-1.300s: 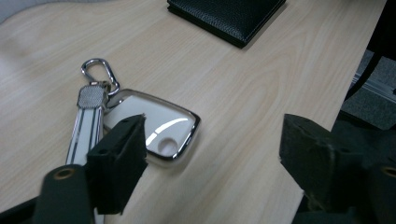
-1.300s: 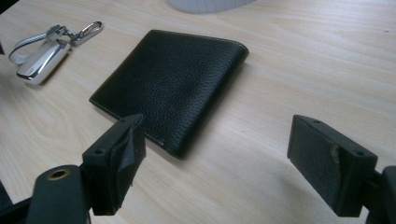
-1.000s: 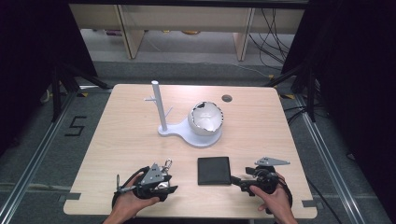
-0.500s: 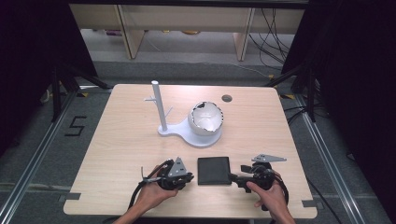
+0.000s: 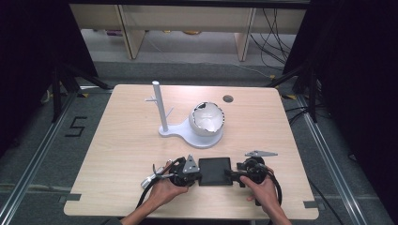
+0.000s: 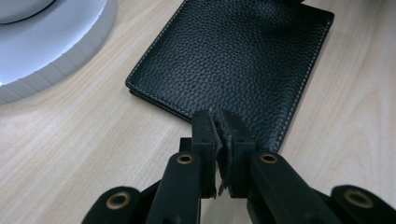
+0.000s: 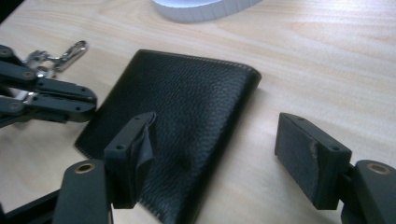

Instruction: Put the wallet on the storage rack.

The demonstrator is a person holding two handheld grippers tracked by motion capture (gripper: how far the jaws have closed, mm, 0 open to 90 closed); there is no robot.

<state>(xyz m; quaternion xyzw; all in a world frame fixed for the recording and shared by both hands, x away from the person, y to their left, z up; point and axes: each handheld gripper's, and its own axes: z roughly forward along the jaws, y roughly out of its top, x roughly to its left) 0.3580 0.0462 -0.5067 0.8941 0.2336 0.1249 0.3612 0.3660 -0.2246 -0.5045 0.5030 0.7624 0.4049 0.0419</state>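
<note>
Black wallet (image 5: 215, 170) flat on the tabletop (image 5: 122, 154), near the front edge, between both grippers. Left gripper (image 6: 218, 119): jaws pressed shut at the wallet's edge, nothing visibly between them. Right gripper (image 7: 219, 135): jaws wide, just now closing, one over leather, one over bare wood, gripping nothing. Best to steady with the shut tips and bite the far edge squarely. Stay clear of the white stand (image 5: 187, 136) behind; plenty of open wood to either side.
</note>
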